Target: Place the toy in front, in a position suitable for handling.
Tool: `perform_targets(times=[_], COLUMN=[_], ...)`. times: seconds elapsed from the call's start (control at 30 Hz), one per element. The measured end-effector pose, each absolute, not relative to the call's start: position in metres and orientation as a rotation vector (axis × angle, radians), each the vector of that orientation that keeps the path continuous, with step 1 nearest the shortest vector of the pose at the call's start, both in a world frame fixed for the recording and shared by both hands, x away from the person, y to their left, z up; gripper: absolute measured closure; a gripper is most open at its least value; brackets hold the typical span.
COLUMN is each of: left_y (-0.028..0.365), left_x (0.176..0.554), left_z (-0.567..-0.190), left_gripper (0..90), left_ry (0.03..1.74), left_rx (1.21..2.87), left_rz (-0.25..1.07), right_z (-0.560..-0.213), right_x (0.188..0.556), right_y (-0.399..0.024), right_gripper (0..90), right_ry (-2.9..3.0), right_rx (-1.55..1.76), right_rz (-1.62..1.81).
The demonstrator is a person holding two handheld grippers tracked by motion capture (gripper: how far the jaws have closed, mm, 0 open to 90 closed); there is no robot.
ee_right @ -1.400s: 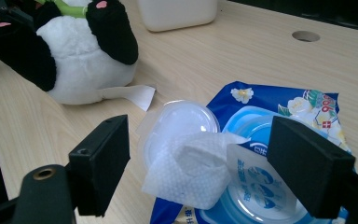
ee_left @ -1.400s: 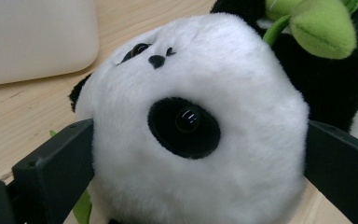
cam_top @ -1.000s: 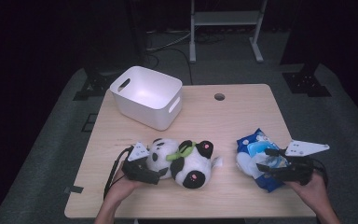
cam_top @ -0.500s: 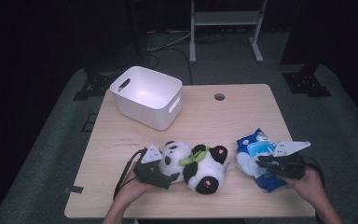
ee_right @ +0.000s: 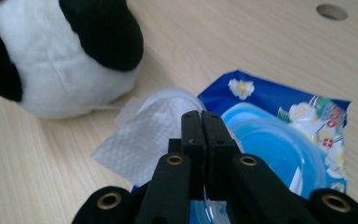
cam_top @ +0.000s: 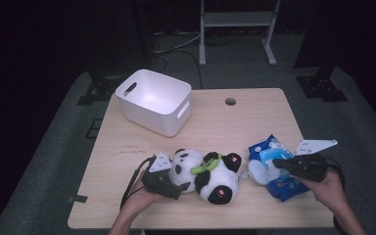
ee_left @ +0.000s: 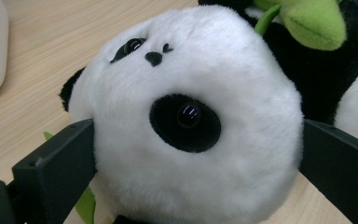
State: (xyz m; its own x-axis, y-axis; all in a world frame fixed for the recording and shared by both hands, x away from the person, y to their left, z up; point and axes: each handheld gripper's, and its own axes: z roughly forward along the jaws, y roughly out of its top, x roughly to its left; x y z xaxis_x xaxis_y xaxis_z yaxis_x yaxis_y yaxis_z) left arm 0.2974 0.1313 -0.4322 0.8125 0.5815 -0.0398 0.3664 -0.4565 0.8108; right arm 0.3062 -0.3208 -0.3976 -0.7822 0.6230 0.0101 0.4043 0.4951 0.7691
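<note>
A black-and-white plush panda point(cam_top: 210, 176) with a green leaf lies on its side near the table's front edge. My left gripper point(cam_top: 181, 178) is shut on its head, and in the left gripper view both jaws press into the white fur of the panda point(ee_left: 186, 116). To the right lies a blue wet-wipes pack point(cam_top: 274, 147) with a white wipe point(cam_top: 255, 169) sticking out. My right gripper point(cam_top: 275, 163) rests over the pack point(ee_right: 279, 126). Its jaws have just been closing and now meet tip to tip at the edge of the wipe point(ee_right: 144, 135); I see nothing between the pads.
A white plastic bin point(cam_top: 154, 100) with cut-out handles stands at the back left of the wooden table point(cam_top: 254, 117). A cable hole point(cam_top: 230, 102) sits near the far edge. A metal stand and dark floor lie beyond the table.
The left gripper has slid the panda to the right, close to the wipes pack. The right gripper's jaws have closed over the pack.
</note>
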Motion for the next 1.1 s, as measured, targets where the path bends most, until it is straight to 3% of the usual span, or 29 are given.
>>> perform_targets(times=[0.77, 1.1], left_y=[0.129, 0.125], left_x=[0.295, 0.292], left_z=[-0.433, -0.432], left_gripper=[0.1, 0.0], left_ry=[0.691, 0.679], left_rx=[2.103, 2.111], left_rz=[0.312, 0.307], right_z=[-0.363, -0.323], right_x=[0.320, 0.318], right_y=[-0.331, -0.292], right_gripper=[87.9, 87.9], right_ry=[2.409, 2.432], right_rx=[0.937, 0.789], right_rz=[1.317, 1.433])
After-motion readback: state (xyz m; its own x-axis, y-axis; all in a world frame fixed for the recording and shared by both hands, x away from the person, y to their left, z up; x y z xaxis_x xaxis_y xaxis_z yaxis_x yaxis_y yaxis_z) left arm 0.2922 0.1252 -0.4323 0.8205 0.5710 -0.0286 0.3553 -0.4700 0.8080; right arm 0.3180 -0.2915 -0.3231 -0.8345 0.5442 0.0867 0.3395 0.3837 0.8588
